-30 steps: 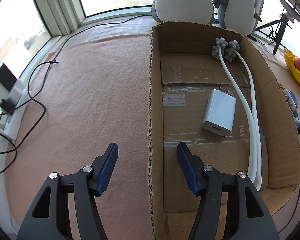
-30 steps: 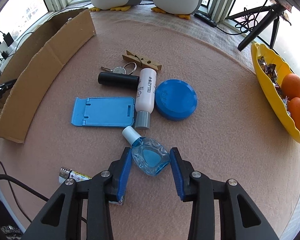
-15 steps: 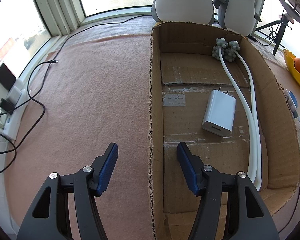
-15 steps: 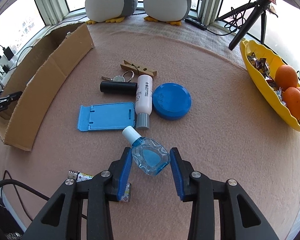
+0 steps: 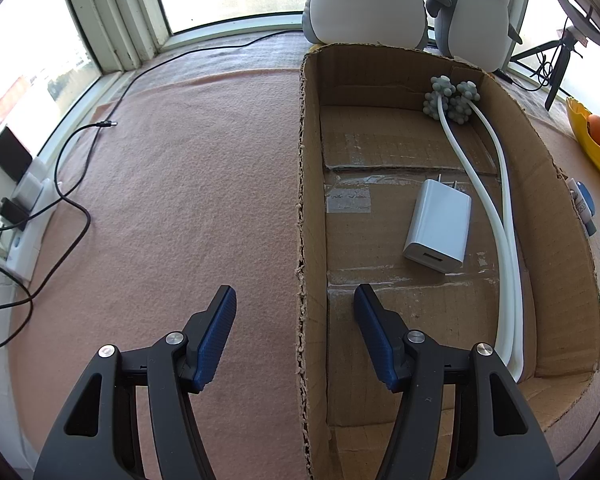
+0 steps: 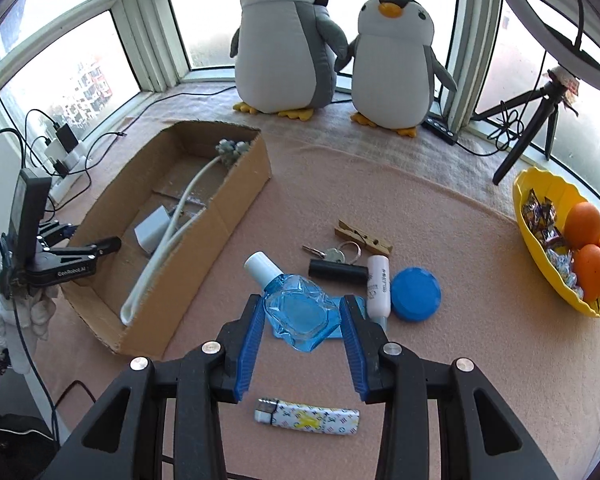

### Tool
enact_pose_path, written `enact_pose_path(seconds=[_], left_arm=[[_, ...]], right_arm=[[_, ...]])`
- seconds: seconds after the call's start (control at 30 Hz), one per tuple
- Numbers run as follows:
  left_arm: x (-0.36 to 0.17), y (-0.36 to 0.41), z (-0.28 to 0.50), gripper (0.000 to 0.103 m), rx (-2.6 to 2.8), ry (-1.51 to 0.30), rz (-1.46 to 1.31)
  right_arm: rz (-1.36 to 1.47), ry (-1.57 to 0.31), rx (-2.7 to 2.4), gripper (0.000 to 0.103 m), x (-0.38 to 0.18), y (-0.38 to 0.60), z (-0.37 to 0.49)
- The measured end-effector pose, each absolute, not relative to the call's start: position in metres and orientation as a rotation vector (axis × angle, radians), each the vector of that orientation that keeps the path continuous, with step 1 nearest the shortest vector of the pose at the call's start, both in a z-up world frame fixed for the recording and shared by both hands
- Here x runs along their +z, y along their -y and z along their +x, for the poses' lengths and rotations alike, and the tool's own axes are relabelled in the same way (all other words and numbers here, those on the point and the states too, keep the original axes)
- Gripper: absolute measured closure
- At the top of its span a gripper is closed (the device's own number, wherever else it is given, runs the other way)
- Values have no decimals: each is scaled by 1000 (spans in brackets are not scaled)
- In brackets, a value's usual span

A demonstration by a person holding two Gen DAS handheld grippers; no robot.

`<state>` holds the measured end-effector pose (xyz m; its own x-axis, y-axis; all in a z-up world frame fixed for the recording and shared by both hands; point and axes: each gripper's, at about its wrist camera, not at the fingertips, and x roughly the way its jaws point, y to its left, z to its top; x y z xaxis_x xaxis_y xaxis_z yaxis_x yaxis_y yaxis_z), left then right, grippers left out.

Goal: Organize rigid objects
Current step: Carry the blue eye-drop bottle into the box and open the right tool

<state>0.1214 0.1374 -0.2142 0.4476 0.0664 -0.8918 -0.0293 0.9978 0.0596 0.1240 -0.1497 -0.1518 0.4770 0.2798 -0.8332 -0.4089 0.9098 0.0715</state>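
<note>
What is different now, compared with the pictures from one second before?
The right tongs, already clamped on the blue bottle, have lifted it off the table; the lighter now lies below it. The left tongs stayed in place astride the cardboard box's wall, gripping nothing. The charger and white massager inside did not move.

Right tool (image 6: 302,332) grips blue bottle (image 6: 300,314) (white-capped) — above lighter (image 6: 307,421).
</note>
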Motion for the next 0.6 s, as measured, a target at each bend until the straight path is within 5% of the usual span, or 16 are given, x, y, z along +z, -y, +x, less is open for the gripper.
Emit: enact_pose_path(seconds=[0.6], left_arm=[[-213,-136,123,42,51,-1103,30]], right_arm=[[-236,-1000,685,68,-156,11,103]])
